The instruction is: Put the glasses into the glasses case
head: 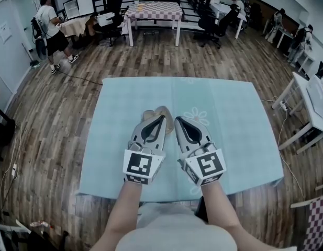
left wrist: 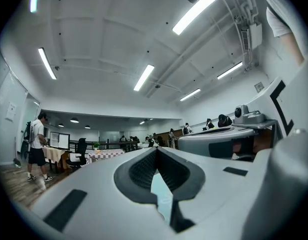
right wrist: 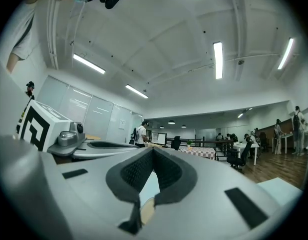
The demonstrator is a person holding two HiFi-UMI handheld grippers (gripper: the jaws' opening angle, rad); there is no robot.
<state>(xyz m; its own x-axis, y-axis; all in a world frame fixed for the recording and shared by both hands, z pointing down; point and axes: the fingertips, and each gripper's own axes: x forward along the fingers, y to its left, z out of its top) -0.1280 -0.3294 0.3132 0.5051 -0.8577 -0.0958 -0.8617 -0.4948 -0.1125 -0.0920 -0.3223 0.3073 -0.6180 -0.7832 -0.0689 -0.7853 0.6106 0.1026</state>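
The left gripper (head: pixel 161 117) and right gripper (head: pixel 178 118) are matt grey plastic with ribbed black pads (left wrist: pixel 141 170). Beneath them lies matt pale-blue cloth (head: pixel 229 114); by the left tips, a smooth tan glasses case (head: pixel 168 120).

- Light blue tablecloth (head: pixel 229 114) with faint flower print, across the middle of the frame.
- Brown wooden floor (head: pixel 62 114) all around it.
- Checkered table (head: pixel 153 10) at top centre, black office chair (head: pixel 213 24) to its right.
- Standing person in white shirt (head: pixel 50 27), upper left.
- White desk (head: pixel 313 109) at right edge.
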